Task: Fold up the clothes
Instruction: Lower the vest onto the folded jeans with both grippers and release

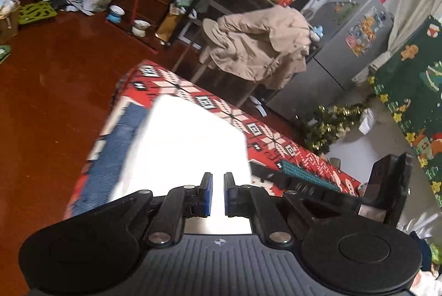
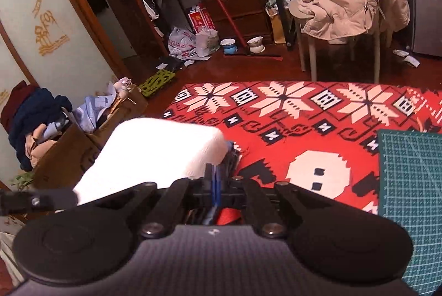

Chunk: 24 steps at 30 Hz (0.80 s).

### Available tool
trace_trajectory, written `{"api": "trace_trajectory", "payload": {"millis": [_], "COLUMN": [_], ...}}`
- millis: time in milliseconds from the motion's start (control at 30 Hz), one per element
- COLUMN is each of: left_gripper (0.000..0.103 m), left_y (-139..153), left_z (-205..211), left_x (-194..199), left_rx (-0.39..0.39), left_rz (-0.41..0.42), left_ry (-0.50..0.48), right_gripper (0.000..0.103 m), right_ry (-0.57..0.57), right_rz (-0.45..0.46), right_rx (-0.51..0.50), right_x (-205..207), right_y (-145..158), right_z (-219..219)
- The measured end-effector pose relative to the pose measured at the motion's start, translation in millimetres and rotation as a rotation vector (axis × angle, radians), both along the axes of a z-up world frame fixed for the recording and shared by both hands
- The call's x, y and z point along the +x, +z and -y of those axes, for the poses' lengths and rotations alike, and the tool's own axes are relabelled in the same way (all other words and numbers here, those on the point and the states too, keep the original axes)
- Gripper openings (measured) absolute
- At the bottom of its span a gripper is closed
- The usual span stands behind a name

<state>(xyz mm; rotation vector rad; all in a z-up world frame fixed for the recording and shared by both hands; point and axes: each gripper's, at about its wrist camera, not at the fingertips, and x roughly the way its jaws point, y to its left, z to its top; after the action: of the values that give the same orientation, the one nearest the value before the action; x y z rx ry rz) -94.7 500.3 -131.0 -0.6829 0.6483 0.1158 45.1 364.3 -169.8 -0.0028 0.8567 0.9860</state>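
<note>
Both hand-held grippers, L (image 1: pixel 218 193) & R (image 2: pixel 216 182), clenched on white garment (image 1: pixel 187 135) over red blanket (image 2: pixel 290 113).

Left gripper (image 1: pixel 218 193) angles downward, blue pads standing nearly together with a slim gap between them. Right gripper (image 2: pixel 216 182) tilts down too, jaws pressed fully together.
</note>
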Motion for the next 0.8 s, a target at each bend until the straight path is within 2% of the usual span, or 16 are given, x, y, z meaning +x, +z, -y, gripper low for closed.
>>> {"api": "trace_trajectory", "payload": {"millis": [133, 233, 400, 533, 700, 800], "left_gripper": [0.006, 0.006, 0.006, 0.006, 0.006, 0.006], "left_y": [-6, -13, -14, -10, -8, -5], "left_z": [12, 20, 33, 46, 66, 79], "left_x": [25, 27, 6, -21, -59, -83], "left_rx": [-0.009, -0.013, -0.006, 0.015, 0.033, 0.014], "left_rz": [-0.05, -0.078, -0.081, -0.097, -0.109, -0.099], "left_ry": [-0.063, -0.082, -0.086, -0.088, -0.056, -0.004], "right_gripper": [0.001, 0.001, 0.001, 0.001, 0.002, 0.007], "right_ry": [0.072, 0.132, 0.209, 0.242, 0.295, 0.296], "right_rz": [0.022, 0.028, 0.06, 0.05, 0.026, 0.03], "right_rx": [-0.025, -0.034, -0.041, -0.031, 0.005, 0.024], "right_x": [-17, -35, -69, -90, -118, -136], "right_y": [-3, -3, -1, 3, 14, 21], "right_z": [1, 8, 22, 40, 71, 88]}}
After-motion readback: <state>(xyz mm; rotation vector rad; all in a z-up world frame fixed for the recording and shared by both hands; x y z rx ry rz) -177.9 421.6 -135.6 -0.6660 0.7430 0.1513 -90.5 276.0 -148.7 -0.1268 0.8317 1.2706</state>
